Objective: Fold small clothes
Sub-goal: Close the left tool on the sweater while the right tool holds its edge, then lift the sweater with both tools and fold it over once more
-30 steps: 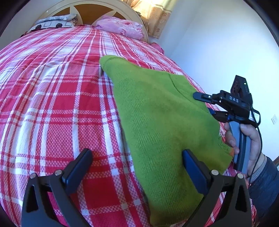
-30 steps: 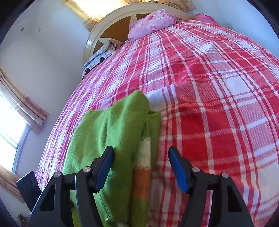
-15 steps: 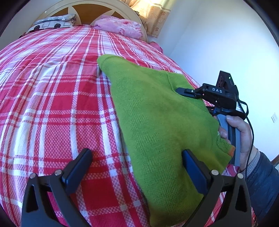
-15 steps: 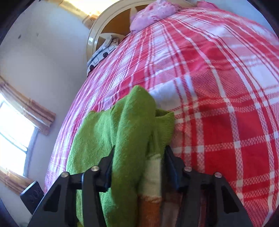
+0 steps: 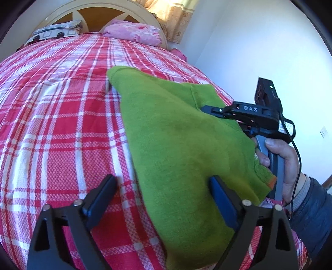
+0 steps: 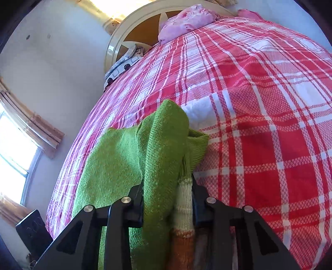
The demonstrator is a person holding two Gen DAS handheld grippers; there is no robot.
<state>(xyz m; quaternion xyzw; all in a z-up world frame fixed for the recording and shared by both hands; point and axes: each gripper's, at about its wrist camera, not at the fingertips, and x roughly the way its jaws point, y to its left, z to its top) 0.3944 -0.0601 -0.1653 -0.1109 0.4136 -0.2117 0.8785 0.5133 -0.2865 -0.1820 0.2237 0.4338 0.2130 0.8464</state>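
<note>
We note a green knit sweater lying on the red plaid bed, centre to lower right of the left wrist view. Our right tool is closing, pads pressing a bunched fold with its striped cuff at bottom centre. Our left tool is closing too, pads wide, straddling the sweater's edge, not pressing it.

A bed in a red-and-white plaid cover is filling most of both views. A cream arched headboard is standing against pale walls, with a pink pillow and a patterned pillow lying before it. Sunlight is streaming through a window hung with yellowish curtains
</note>
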